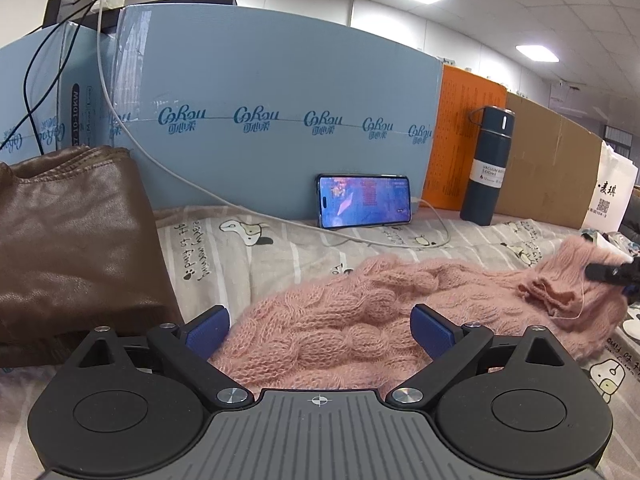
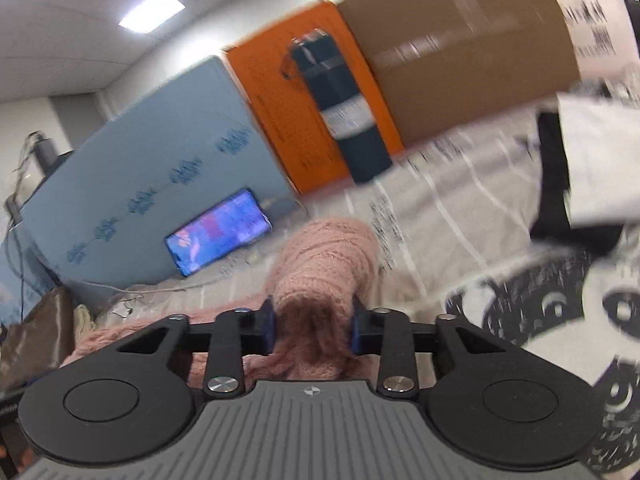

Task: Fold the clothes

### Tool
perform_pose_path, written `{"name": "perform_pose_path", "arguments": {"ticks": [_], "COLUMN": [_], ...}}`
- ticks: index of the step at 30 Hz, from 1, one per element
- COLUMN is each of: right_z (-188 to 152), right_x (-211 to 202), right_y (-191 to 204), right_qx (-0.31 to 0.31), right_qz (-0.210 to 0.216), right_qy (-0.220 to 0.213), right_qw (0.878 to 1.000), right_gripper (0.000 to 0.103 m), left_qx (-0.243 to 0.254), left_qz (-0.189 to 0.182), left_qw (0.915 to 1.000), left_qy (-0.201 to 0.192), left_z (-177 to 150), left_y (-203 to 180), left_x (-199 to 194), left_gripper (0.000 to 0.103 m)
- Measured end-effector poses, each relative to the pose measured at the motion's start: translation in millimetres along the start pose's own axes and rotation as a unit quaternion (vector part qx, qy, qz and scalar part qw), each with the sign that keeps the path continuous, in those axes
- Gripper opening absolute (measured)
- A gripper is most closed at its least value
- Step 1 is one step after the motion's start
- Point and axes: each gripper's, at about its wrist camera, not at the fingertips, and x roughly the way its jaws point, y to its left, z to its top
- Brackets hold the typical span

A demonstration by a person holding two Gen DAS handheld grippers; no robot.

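A pink cable-knit sweater (image 1: 360, 312) lies bunched on the patterned bedsheet (image 1: 248, 256). My left gripper (image 1: 320, 330) is open, its blue pads on either side of the sweater's near end, not closed on it. My right gripper (image 2: 312, 326) is shut on a thick fold of the pink sweater (image 2: 324, 264) and holds it raised and tilted; the right wrist view is motion-blurred. The right gripper's tip also shows at the far right of the left wrist view (image 1: 612, 272), pinching the sweater's far end.
A folded brown leather garment (image 1: 68, 248) lies at left. A phone (image 1: 364, 200) with lit screen leans on the blue box (image 1: 260, 112), its cable trailing. A dark flask (image 1: 486, 168), orange board (image 1: 460, 136) and cardboard box (image 1: 548, 160) stand behind. A black-and-white printed garment (image 2: 560, 300) lies at right.
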Motion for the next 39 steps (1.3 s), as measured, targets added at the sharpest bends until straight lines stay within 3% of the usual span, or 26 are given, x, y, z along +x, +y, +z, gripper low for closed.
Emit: {"name": "perform_pose_path", "arguments": {"ticks": [4,7,11,15,19,22,24,30,31,35,36,37,39], "right_z": [9,21,32,35,26,17,12,-14,-20,-52,-59,-64,-68], "right_x": [-22,-33,-45,-43,-35,-34,-32,-17,-15,-8,-7,-6,-7], "right_y": [14,8,-11,-24,-13,10,30,96,107,154,163,171,183], "right_qx": [-0.053,-0.052,-0.053,-0.088,-0.144,-0.193,-0.23,-0.337,-0.359,-0.461,-0.476,-0.485,-0.477], "right_qz": [0.012,0.01,-0.033,-0.11,-0.14,-0.133,-0.124,-0.084,-0.081,-0.082,-0.073,-0.06,-0.019], "right_qy": [-0.058,-0.079,-0.102,-0.101,-0.097,-0.113,-0.125,-0.131,-0.137,-0.172,-0.174,-0.174,-0.162], "right_qw": [0.997,0.995,0.993,0.985,0.975,0.966,0.957,0.928,0.92,0.867,0.859,0.855,0.863], "right_gripper": [0.023,0.021,0.021,0.021,0.021,0.022,0.022,0.022,0.022,0.022,0.022,0.022,0.022], "left_qx": [0.0,0.001,0.018,0.046,0.031,0.011,0.006,-0.026,-0.034,-0.075,-0.088,-0.104,-0.14], "left_qz": [-0.002,-0.007,-0.025,-0.03,0.016,0.056,0.049,0.001,-0.005,-0.024,-0.031,-0.042,-0.074], "left_qw": [1.0,0.9999,0.9993,0.9983,0.9994,0.9974,0.9974,0.9996,0.9992,0.9957,0.9939,0.9916,0.984], "left_qy": [-0.004,-0.011,-0.02,-0.02,0.003,0.044,0.051,-0.014,-0.022,-0.05,-0.058,-0.065,-0.081], "left_z": [-1,-1,-2,-4,-2,-2,-3,2,3,7,8,9,9], "left_y": [0,-1,-8,-18,-14,-7,-4,2,3,13,16,20,29], "left_x": [-1,-4,-7,-7,3,17,19,-2,-4,-14,-16,-19,-24], "left_gripper": [0.099,0.099,0.099,0.099,0.099,0.099,0.099,0.099,0.099,0.099,0.099,0.099,0.099]}}
